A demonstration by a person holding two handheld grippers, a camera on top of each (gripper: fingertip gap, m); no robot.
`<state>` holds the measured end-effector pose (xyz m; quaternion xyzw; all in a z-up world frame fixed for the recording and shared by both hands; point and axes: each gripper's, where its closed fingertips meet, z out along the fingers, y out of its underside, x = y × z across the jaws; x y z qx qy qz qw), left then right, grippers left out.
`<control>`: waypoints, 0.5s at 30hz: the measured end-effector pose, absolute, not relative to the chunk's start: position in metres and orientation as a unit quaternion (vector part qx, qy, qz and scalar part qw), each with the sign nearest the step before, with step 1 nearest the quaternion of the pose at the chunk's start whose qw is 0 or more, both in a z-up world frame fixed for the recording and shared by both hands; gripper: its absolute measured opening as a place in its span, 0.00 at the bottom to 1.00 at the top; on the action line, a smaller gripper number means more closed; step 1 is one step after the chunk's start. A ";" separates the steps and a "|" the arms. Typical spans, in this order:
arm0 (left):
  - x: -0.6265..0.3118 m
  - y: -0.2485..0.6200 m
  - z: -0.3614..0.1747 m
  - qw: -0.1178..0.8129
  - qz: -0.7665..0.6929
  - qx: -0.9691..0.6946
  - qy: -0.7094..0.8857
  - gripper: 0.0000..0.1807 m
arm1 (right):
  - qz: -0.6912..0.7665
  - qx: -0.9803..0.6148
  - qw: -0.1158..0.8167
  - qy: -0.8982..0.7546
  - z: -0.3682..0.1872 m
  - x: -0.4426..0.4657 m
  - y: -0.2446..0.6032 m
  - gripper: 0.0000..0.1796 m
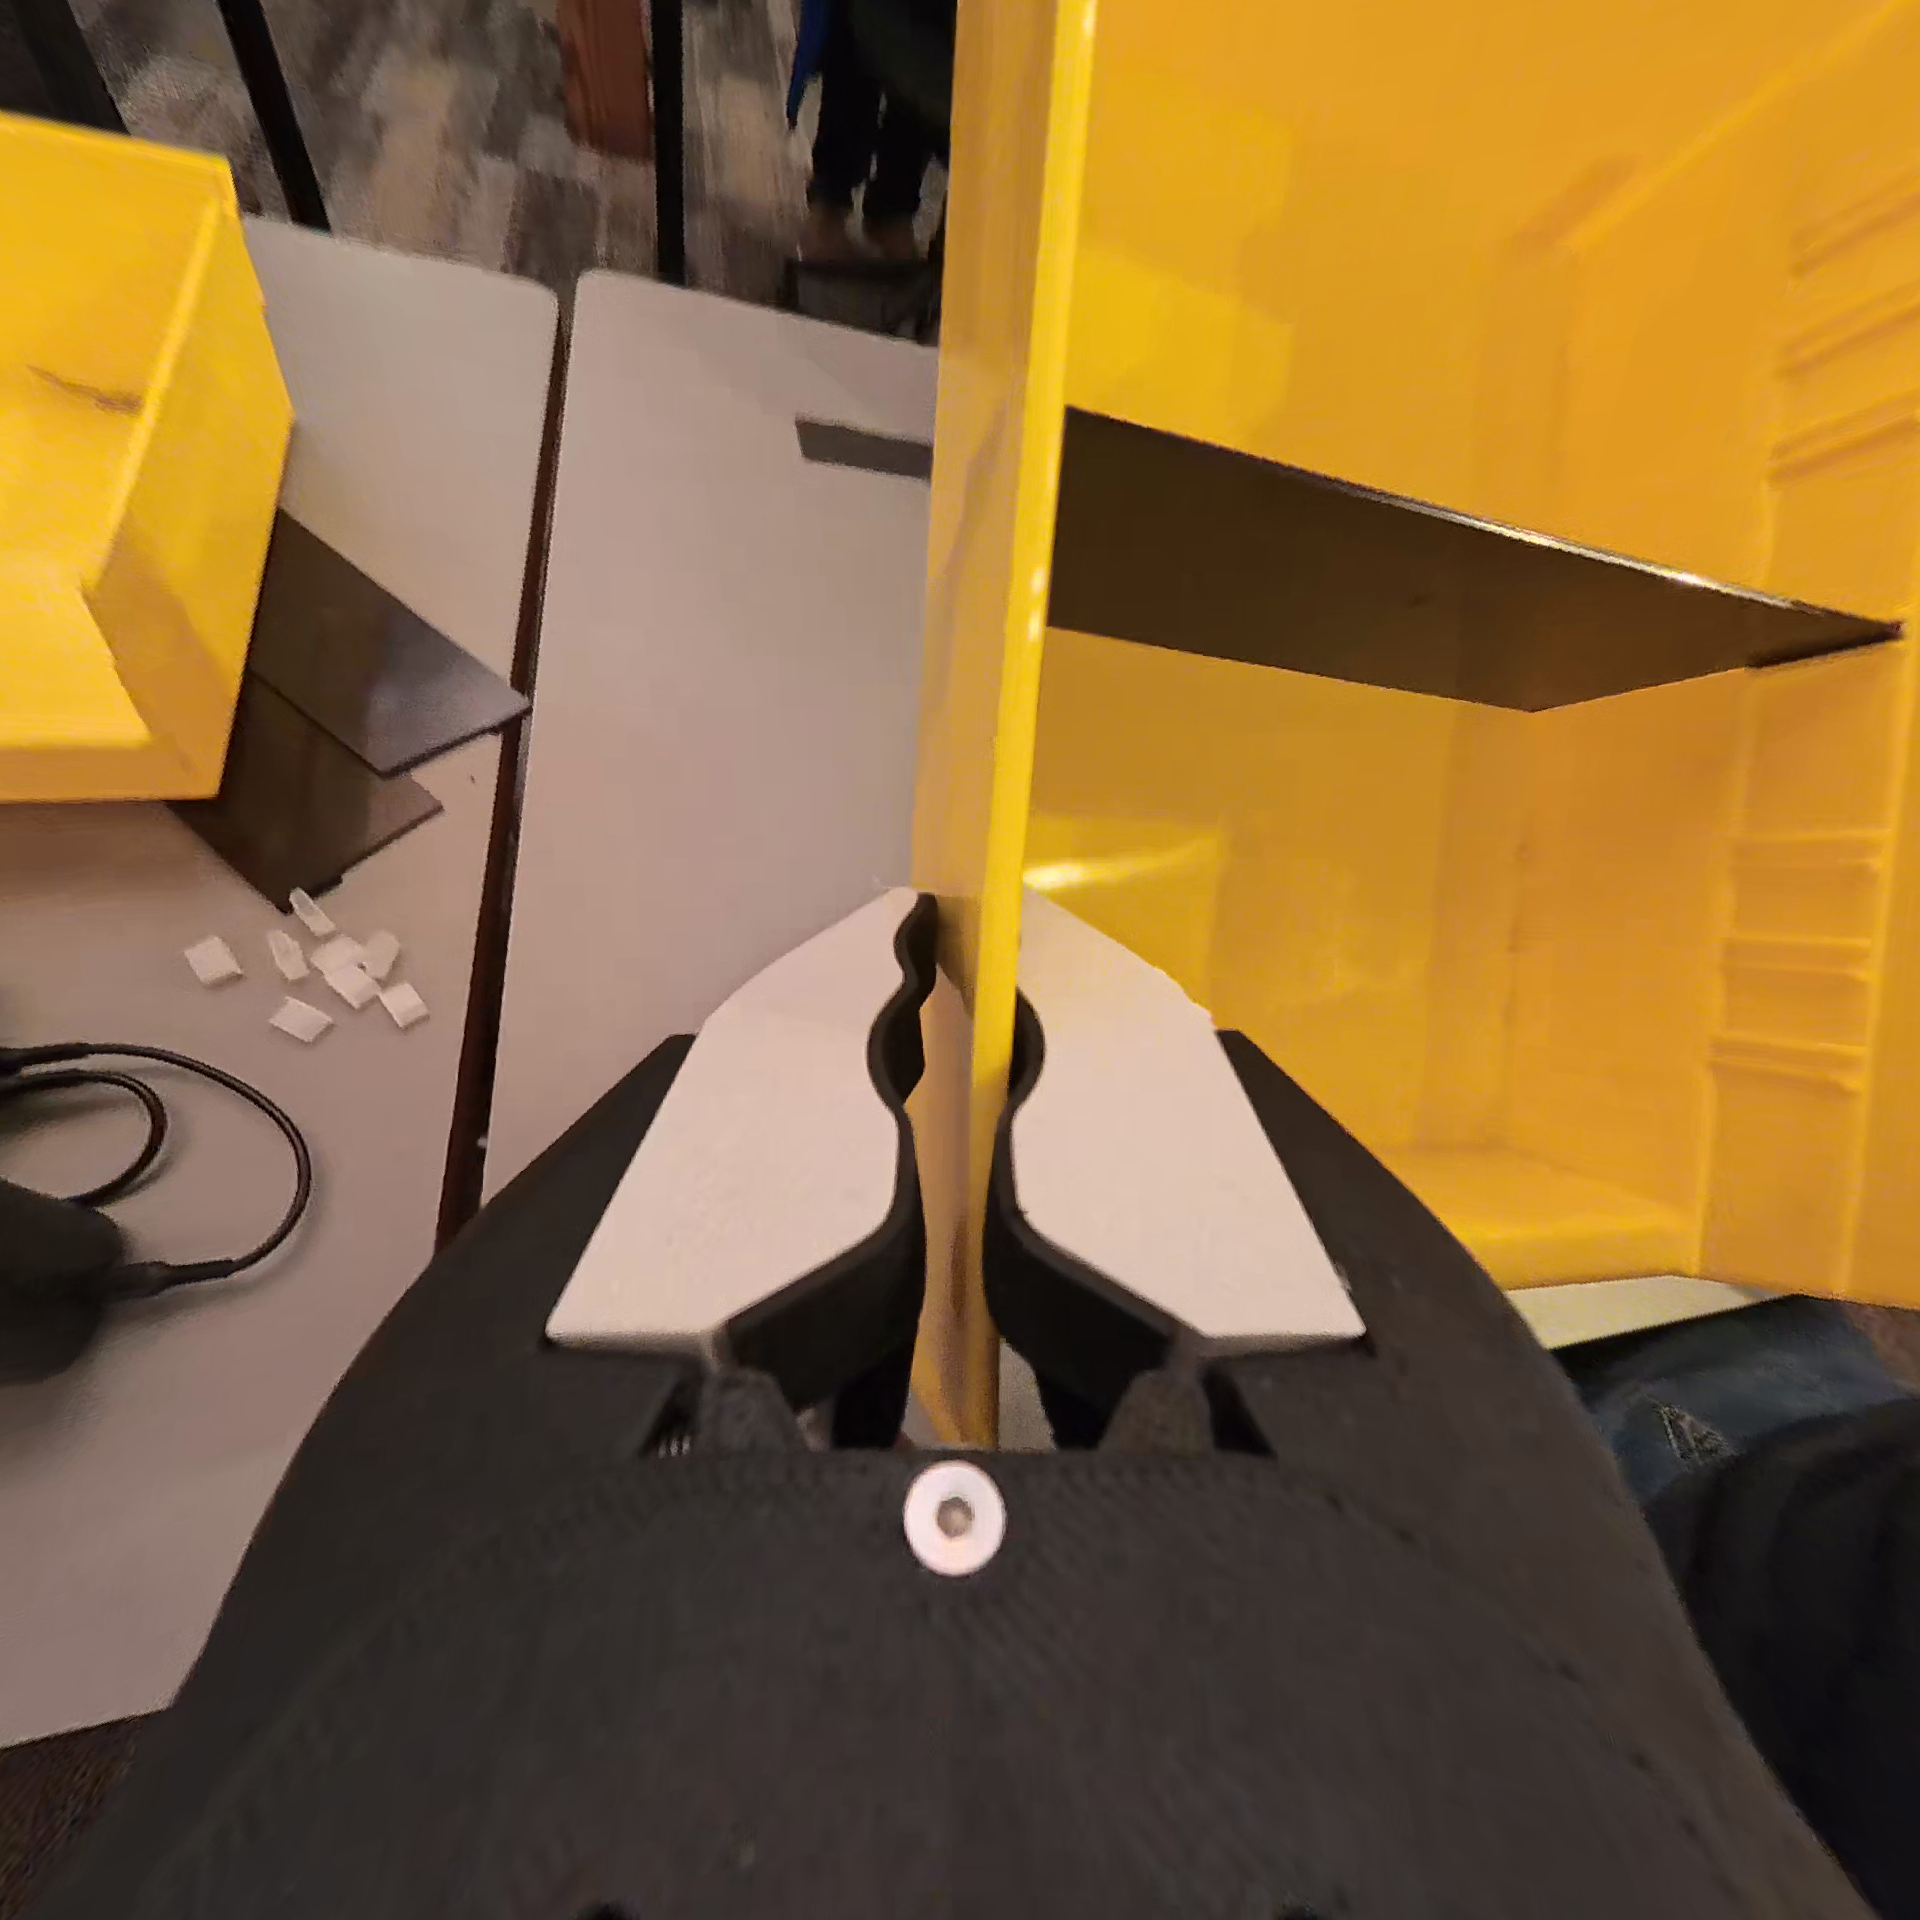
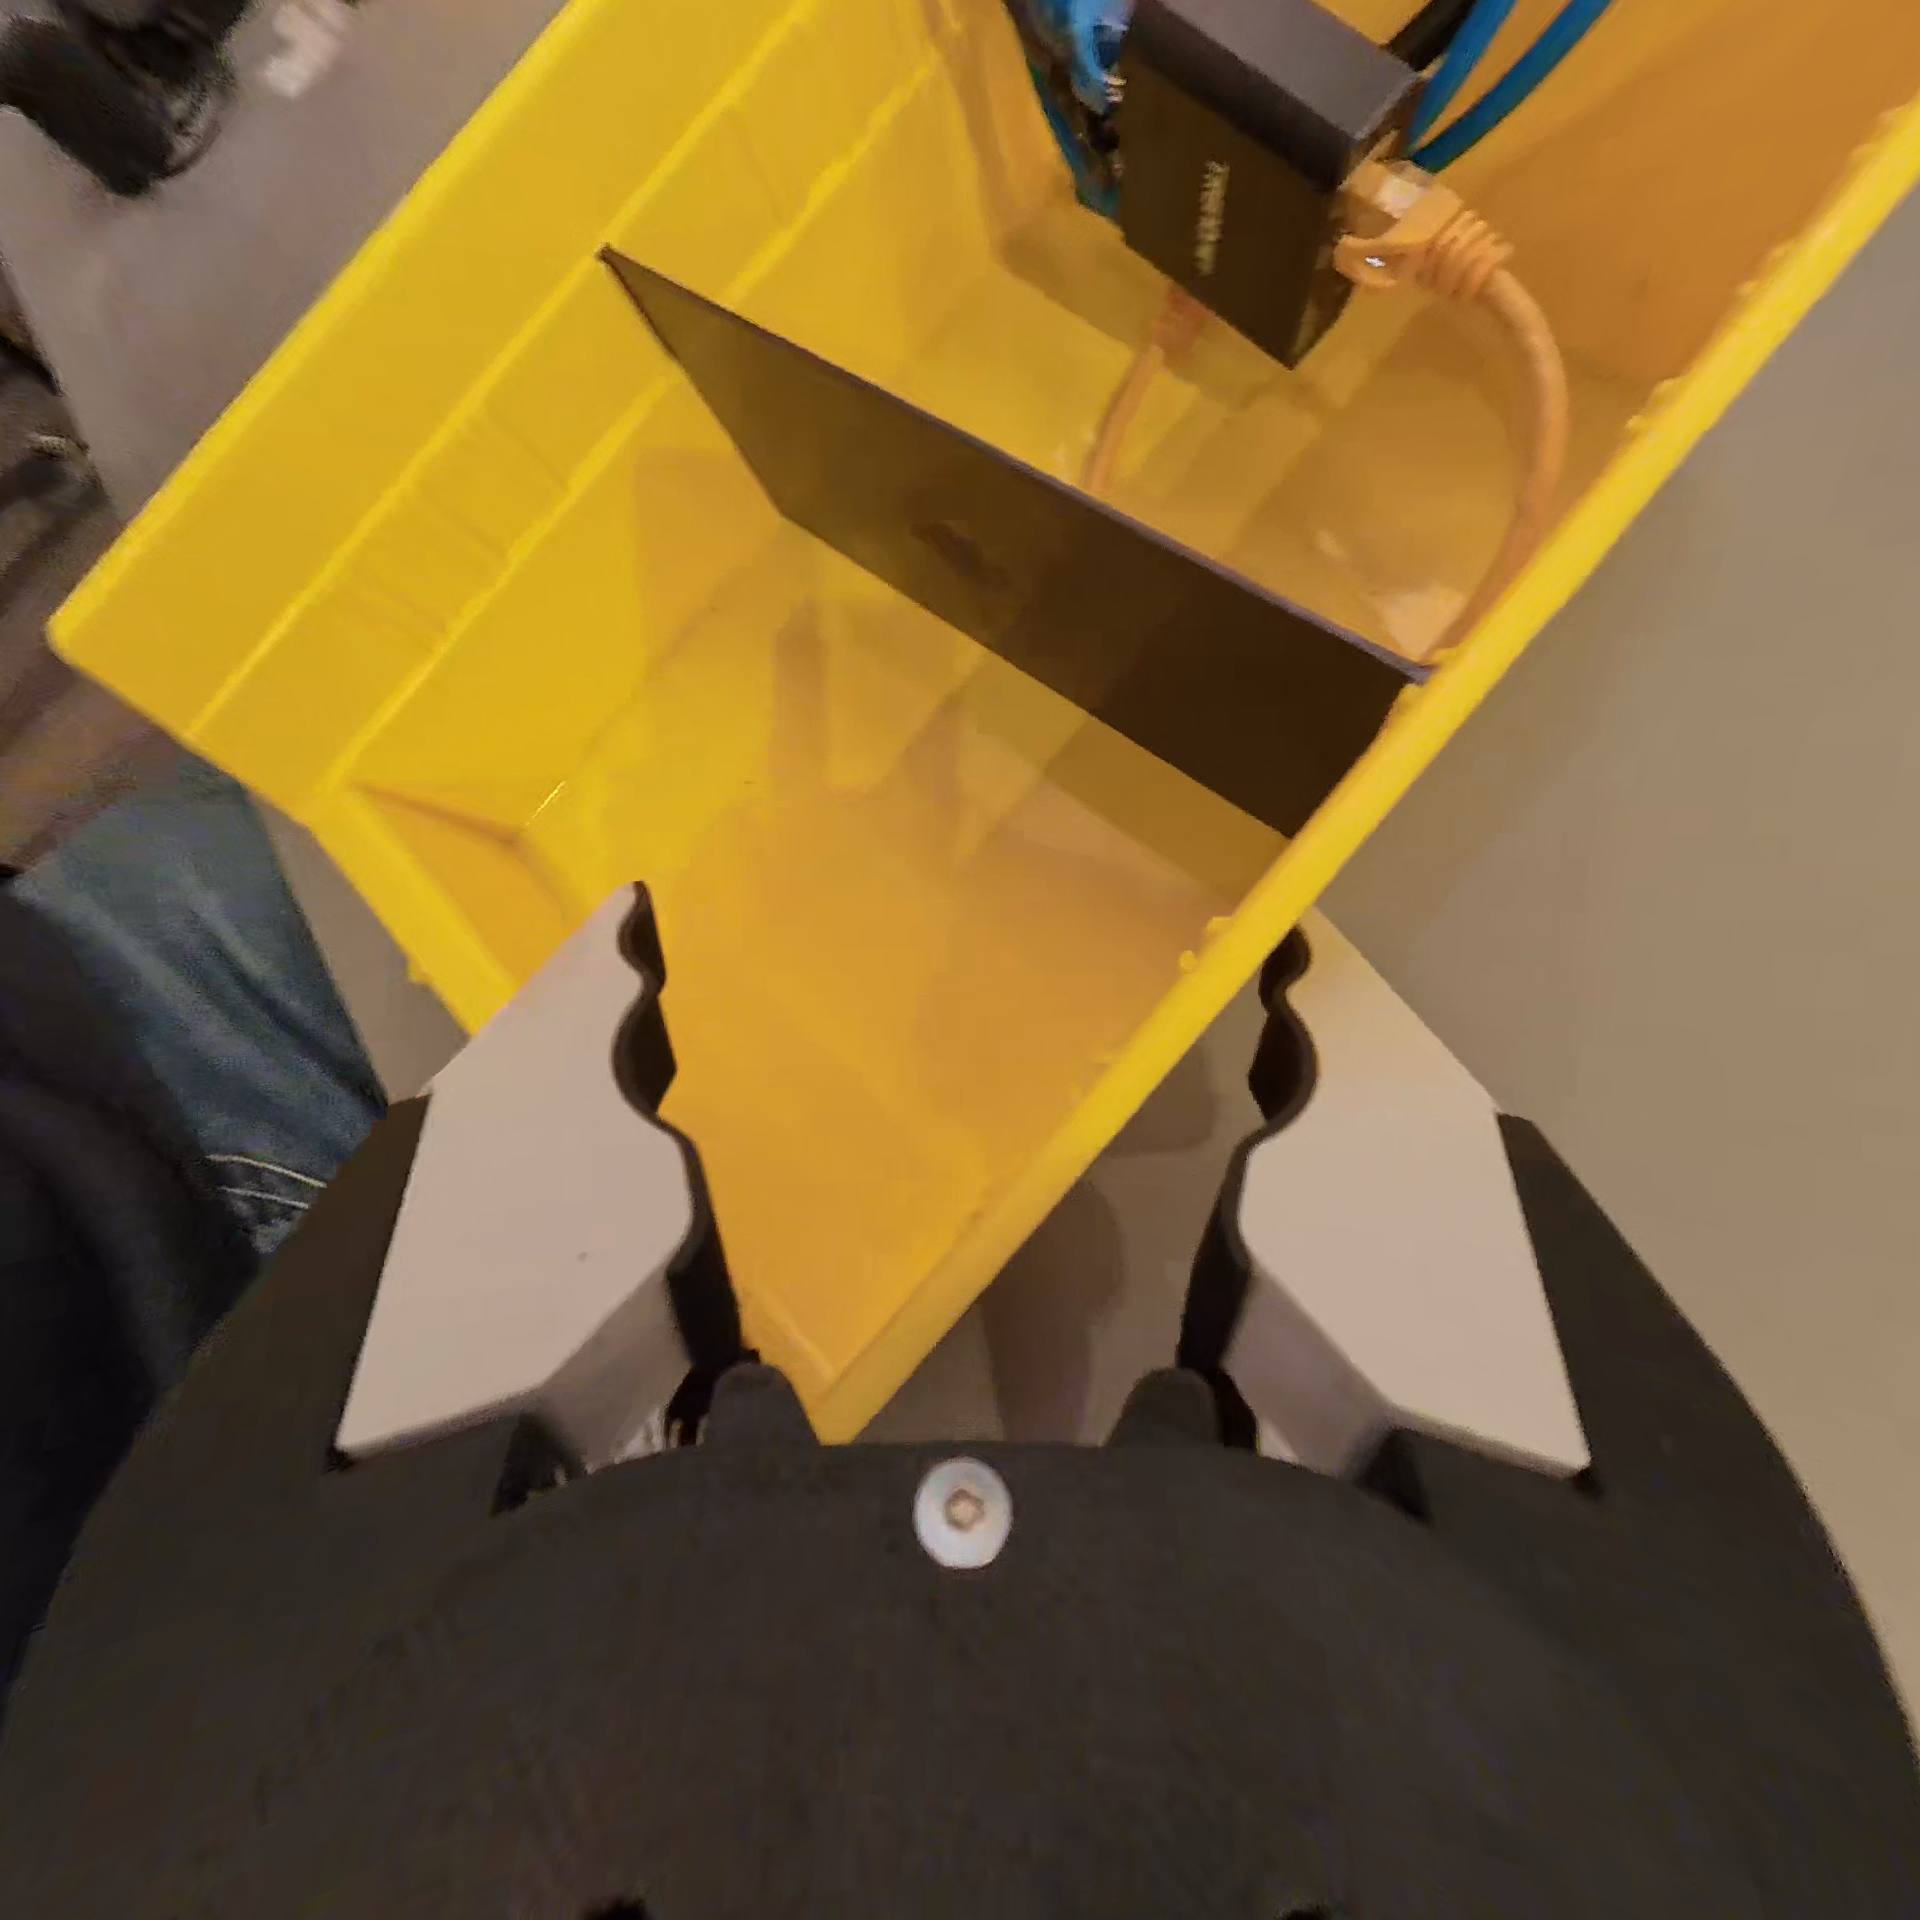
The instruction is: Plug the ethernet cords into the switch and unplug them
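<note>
A yellow bin lies on the table, split by a black divider. In its far compartment sits the black switch. An orange ethernet cord is plugged into the switch's side, and a second orange cord runs under it. Blue cords run off behind it. My right gripper is open and empty over the bin's near corner. In the left wrist view my left gripper is shut on the bin's side wall. The divider shows there, the switch does not.
A second yellow bin rests on a black stand at the left. Several small white clips and a looped black cable lie on the grey table. A person's jeans are close by. One gripper's finger ends stand about 50 cm off the other's.
</note>
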<state>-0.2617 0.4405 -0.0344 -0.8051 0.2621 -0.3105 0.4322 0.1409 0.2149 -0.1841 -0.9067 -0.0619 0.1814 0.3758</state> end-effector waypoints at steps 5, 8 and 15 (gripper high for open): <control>-0.243 0.422 -0.004 0.452 -0.341 -0.778 0.274 0.05 | 0.243 -0.884 0.388 -0.092 -0.178 0.056 0.252 0.82; -0.225 0.409 0.005 0.447 -0.355 -0.764 0.300 0.05 | 0.275 -0.878 0.365 -0.139 -0.179 0.019 0.258 0.87; -0.180 0.386 0.027 0.457 -0.367 -0.738 0.336 0.05 | 0.279 -0.864 0.391 -0.153 -0.152 0.041 0.246 0.84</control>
